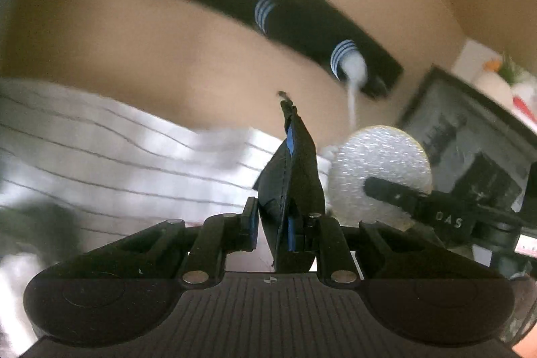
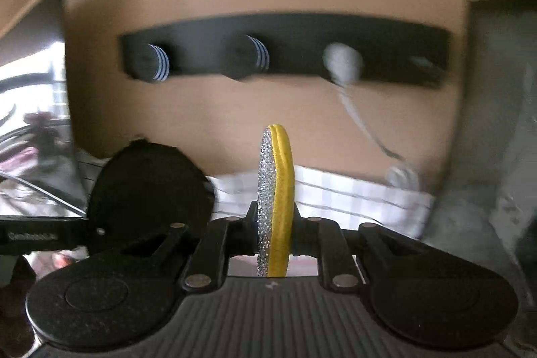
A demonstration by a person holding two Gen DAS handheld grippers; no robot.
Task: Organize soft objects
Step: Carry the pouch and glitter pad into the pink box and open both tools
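Black pouch (image 1: 295, 180) clamped in left gripper (image 1: 285, 223), glitter pad (image 2: 275, 200) clamped in right gripper (image 2: 276, 230), both aloft before the hook rack (image 2: 285, 46) on the wall, apparently picked up but not yet placed.

pads: 2, one black (image 1: 295, 176), one silver-yellow (image 2: 276, 200) | peg rack (image 2: 285, 46): 1 | striped cloth (image 2: 352, 197): 1

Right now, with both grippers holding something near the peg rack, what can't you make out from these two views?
- Left wrist view: the black fabric piece in the left gripper shows edge-on; its shape is unclear.
- Right wrist view: the glittery yellow pad in the right gripper hides its faces.
- Both views: peg rack blurred; the white hanging item is unidentifiable.
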